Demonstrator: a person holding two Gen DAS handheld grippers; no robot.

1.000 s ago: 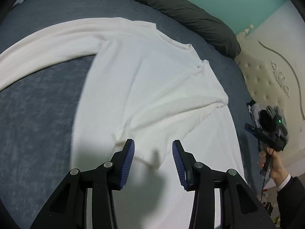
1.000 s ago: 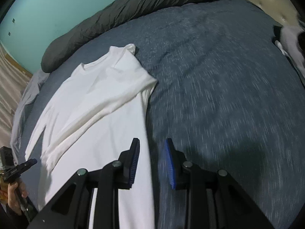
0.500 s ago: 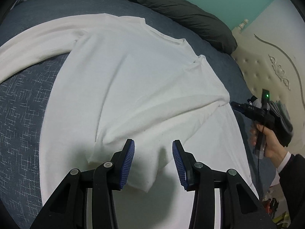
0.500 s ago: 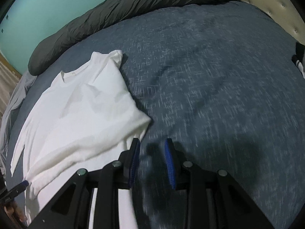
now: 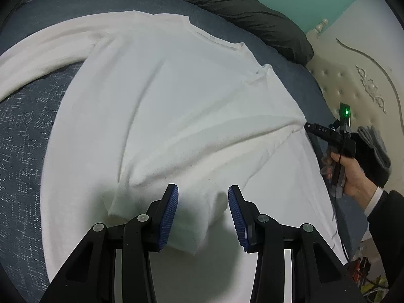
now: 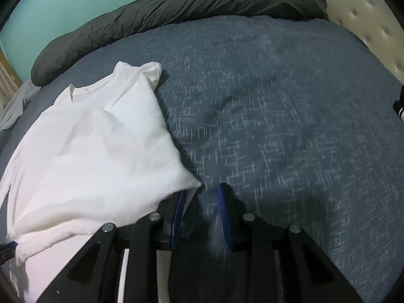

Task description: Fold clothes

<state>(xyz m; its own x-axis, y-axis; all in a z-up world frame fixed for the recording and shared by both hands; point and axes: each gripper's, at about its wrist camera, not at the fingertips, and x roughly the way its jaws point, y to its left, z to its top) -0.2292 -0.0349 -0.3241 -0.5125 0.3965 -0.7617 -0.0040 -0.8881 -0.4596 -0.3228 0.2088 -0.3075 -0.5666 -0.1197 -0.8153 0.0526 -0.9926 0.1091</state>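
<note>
A white long-sleeved shirt (image 5: pixel 176 96) lies flat on the blue bedcover (image 5: pixel 22 126), neck toward the far side. One sleeve is folded across its body, and the cuff (image 5: pixel 156 217) lies under and between the fingers of my left gripper (image 5: pixel 203 194), which is open and does not pinch it. In the right wrist view the shirt (image 6: pixel 101 151) fills the left side. My right gripper (image 6: pixel 202 192) stands at its folded side edge, jaws narrow but open. The fold corner (image 6: pixel 192 184) drapes over the left fingertip, and only bedcover shows in the gap. A hand (image 5: pixel 353 174) holds that gripper.
A dark grey duvet roll (image 5: pixel 252 7) runs along the far side of the bed, below a teal wall. A cream tufted headboard (image 5: pixel 353 96) stands to the right. Dark folded cloth (image 5: pixel 373 146) lies behind the hand. The wide bedcover (image 6: pixel 277 101) stretches right of the shirt.
My left gripper has come down closer over the folded sleeve's cuff. My right gripper has moved in to the shirt's folded edge, which now overlaps its left finger. Neither jaw gap has changed.
</note>
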